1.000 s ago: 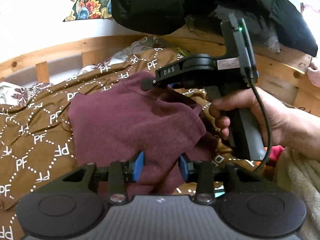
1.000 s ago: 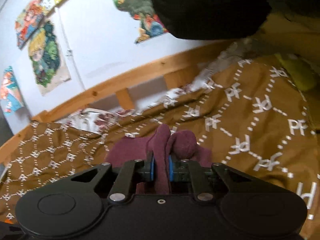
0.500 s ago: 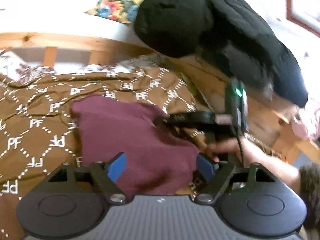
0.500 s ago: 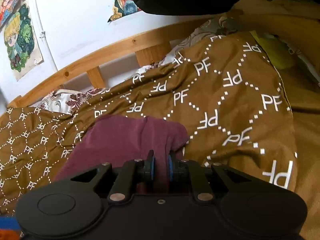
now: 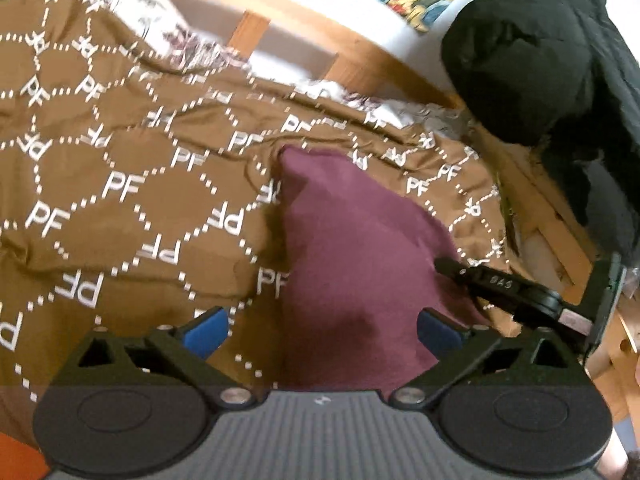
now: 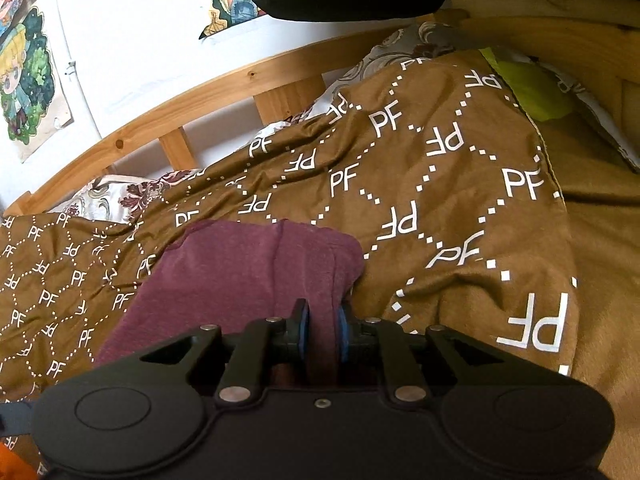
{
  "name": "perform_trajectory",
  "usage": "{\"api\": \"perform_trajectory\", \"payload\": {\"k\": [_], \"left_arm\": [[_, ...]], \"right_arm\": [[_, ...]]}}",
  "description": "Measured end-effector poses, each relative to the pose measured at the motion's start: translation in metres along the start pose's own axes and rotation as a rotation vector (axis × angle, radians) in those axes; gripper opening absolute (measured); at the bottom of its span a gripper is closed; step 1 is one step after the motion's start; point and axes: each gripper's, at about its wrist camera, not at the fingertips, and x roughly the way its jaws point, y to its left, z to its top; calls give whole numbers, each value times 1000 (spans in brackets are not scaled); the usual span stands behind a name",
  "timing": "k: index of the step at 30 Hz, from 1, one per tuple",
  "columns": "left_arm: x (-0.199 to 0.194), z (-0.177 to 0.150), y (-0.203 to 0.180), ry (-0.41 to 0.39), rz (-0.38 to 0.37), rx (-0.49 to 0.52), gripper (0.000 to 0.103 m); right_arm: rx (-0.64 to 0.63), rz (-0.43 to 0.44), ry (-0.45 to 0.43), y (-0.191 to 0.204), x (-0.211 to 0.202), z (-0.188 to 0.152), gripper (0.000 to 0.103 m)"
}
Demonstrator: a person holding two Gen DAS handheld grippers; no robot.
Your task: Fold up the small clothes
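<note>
A maroon garment (image 5: 352, 248) lies on the brown PF-patterned blanket (image 5: 120, 200). My left gripper (image 5: 322, 330) is wide open above its near edge, holding nothing. My right gripper (image 6: 323, 330) is shut on a fold of the maroon garment (image 6: 248, 268) at its near right corner. The right gripper (image 5: 472, 276) also shows in the left wrist view, low at the garment's right edge.
A wooden bed rail (image 6: 224, 92) runs along the far side by the white wall. A black jacket (image 5: 540, 60) hangs at the right. A lime-green item (image 6: 528, 88) lies at the blanket's far right. Something orange (image 5: 16, 456) sits at the bottom left.
My left gripper let go of the garment, opened wide and swung left. My right gripper, still shut on the cloth, lowered it so the garment lies flatter on the blanket.
</note>
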Motion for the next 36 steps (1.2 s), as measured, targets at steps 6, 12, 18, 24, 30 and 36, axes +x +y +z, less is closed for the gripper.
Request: {"api": "perform_trajectory", "payload": {"k": [6,12,18,24,30,36], "left_arm": [[14,-10,-3,95,86,46,102],[19,-14,-1,121,105,44,102],[18,-14,2,131,100,20,102],[15,-12,4,133,96,1,102],[12,-13,7,141,83,-17,102],[6,-14,6,124,74,-1,102]], "right_arm": [[44,-8,7,-4,-5,-2,27],[116,27,17,-12,-19,-5,50],[138,103,18,-6,-37,-7,86],[66,55,75,16,-52,-21,102],[27,-85,155,28,-62,-39,102],[86,-201,214,19,-64,-47,102]]}}
